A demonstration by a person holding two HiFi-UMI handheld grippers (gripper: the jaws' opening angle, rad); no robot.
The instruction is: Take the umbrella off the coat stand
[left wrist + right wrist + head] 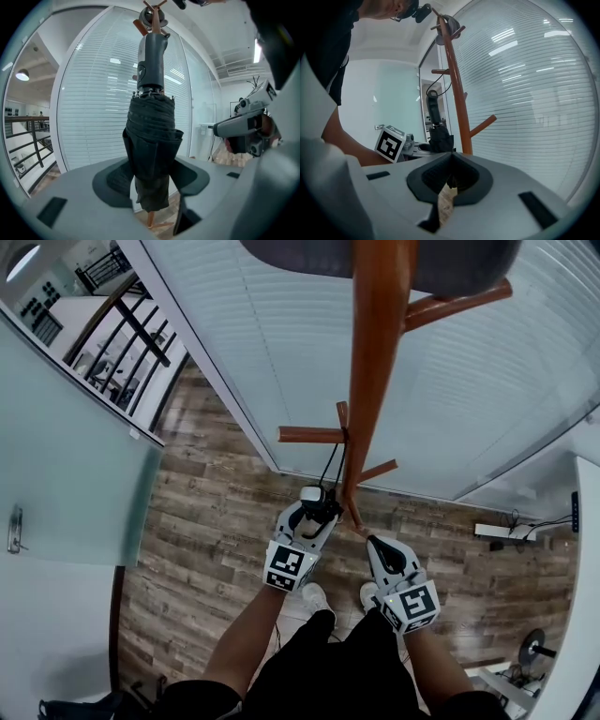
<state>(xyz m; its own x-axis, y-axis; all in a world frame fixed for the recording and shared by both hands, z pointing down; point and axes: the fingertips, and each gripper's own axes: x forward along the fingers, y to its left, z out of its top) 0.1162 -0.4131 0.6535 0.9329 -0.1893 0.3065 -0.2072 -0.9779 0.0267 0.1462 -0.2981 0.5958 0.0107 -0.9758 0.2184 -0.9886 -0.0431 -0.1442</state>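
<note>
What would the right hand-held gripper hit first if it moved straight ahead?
Probably the coat stand's pole, which rises just past the tips of the right hand-held gripper; how far away it stands is unclear.

One umbrella (pixel 150 150). One coat stand (pixel 377 362), with at least three pegs (pixel 309 435) showing on it. Two grippers: the left gripper (pixel 314 507) and the right gripper (pixel 374 543). Two shoes (pixel 314 596). One railing (pixel 122 329). One door handle (pixel 14 529).

Office-style interior with glass partitions.
A curved glass wall (pixel 262 352) hung with white blinds, a frosted glass door (pixel 66 484) with a metal handle, wood-plank floor (pixel 216 521), a black railing (pixel 131 334) beyond, and a wooden coat stand (pixel 375 381) beside the glass.
</note>
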